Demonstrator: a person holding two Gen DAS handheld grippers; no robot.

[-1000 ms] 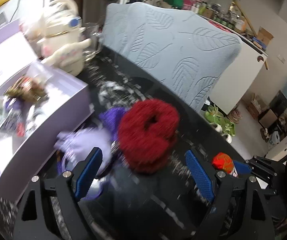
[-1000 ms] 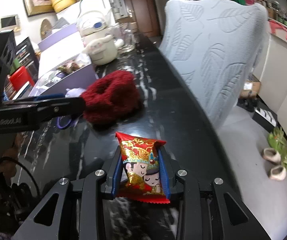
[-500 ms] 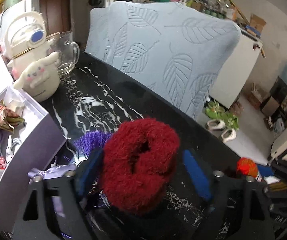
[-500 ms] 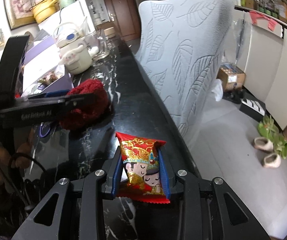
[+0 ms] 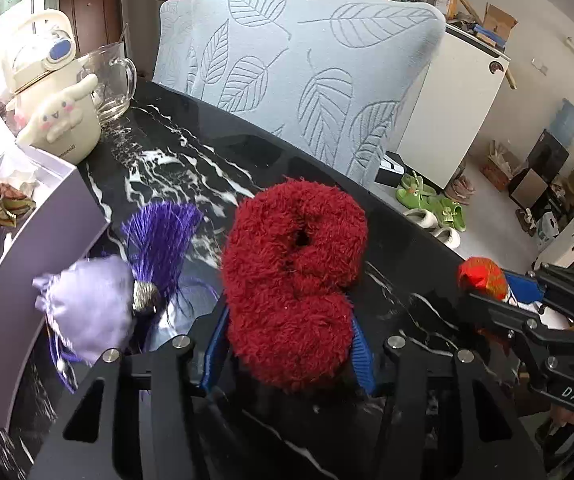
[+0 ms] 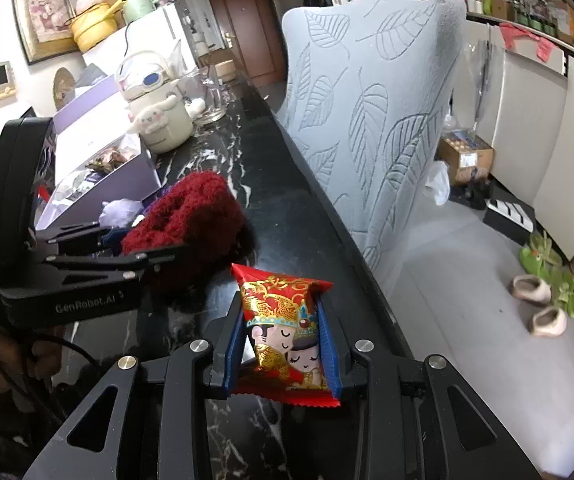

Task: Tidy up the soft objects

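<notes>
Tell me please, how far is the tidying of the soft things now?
Early to midway. Done: a few packets already lie in the lavender box. In hand: the left gripper is closed on the red fluffy scrunchie; the right gripper holds the red snack packet. Left: the lilac pouch with tassel lies on the counter beside the box.

"GenRobot.AI" on left tool (image 6: 167,240); "DAS" on right tool (image 5: 499,292).

A lived-in home, kitchen side.
Fridge (image 6: 143,32) topped with kettle, framed picture (image 6: 43,20), wooden door (image 6: 247,28), slippers (image 6: 543,304) on the floor.
</notes>
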